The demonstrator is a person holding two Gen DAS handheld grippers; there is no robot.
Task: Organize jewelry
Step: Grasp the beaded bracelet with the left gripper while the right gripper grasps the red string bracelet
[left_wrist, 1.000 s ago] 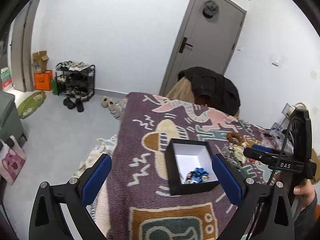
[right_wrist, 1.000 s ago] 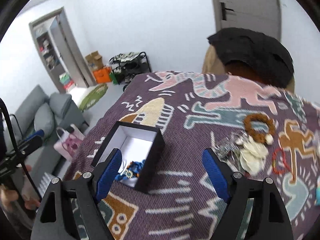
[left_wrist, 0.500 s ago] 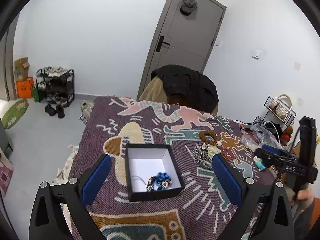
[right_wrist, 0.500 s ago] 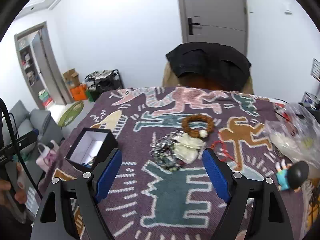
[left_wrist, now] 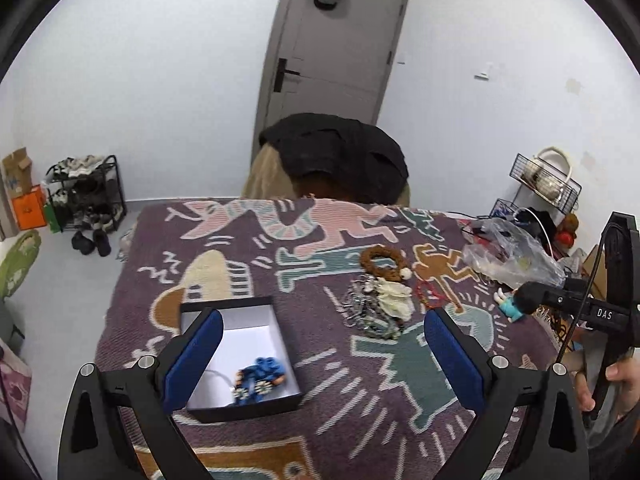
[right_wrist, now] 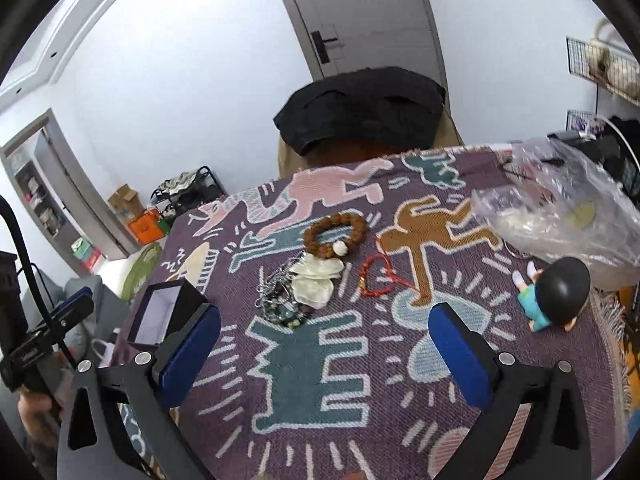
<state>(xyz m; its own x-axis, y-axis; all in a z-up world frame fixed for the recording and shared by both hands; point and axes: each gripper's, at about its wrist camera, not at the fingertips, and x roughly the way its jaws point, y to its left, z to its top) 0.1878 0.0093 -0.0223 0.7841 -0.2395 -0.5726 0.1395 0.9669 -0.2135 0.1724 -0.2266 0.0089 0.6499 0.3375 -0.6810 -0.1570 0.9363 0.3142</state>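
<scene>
Left gripper [left_wrist: 322,354] jaws spread wide, nothing between them, held above the patterned cloth [left_wrist: 360,400]. Its left finger overlaps the near-left part of the black box [left_wrist: 240,360]; box is open, white inside, with a blue beaded piece [left_wrist: 260,378] lying in its near-right corner. Right gripper [right_wrist: 324,348] also wide open and empty, over the teal figure on the cloth.

Just beyond the right gripper: tangled pile of silver/dark beaded chains [right_wrist: 280,300], touching a pale cream shell-like piece [right_wrist: 316,282]. Red cord bracelet [right_wrist: 378,276] just right of that. Farther back, brown beaded bracelet [right_wrist: 335,234] with one white bead, touching the cream piece's far edge. All loose jewelry lies on the cloth, well apart from the box.

Right side: small doll figure [right_wrist: 554,294] with dark round head, clear plastic bag [right_wrist: 560,208] behind it. Far edge: chair draped with black jacket [left_wrist: 340,156], grey door [left_wrist: 336,48] behind.
</scene>
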